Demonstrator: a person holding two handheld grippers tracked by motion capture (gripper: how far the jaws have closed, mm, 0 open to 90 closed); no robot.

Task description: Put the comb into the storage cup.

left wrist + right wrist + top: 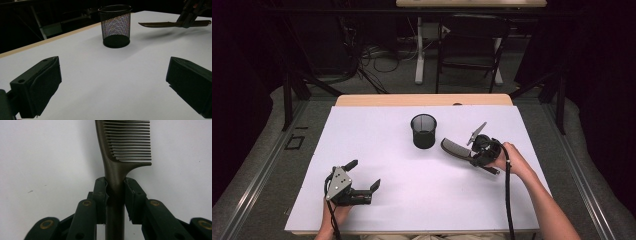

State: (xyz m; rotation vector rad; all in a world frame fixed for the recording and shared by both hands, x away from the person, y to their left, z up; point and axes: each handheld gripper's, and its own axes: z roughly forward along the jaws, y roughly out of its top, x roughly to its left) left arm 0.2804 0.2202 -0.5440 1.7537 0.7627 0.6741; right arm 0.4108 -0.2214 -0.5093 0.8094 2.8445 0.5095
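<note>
A dark comb [455, 148] hangs a little above the white table top [387, 145], with its shadow under it. My right gripper [477, 156] is shut on its handle, just right of a black mesh cup [423, 131]. The toothed end points toward the cup. In the right gripper view the jaws [115, 187] clamp the handle below the comb's teeth [127, 142]. My left gripper [364, 174] rests at the near left, wide open and holding nothing. In the left gripper view the cup [115, 26] stands upright ahead between the spread fingers [37, 87], with the comb [162, 24] to its right.
The table's wooden far edge [422, 100] lies behind the cup. Beyond it stand a black chair [472, 50] and a white desk leg [419, 55], with cables on the floor. White surface stretches between the two grippers.
</note>
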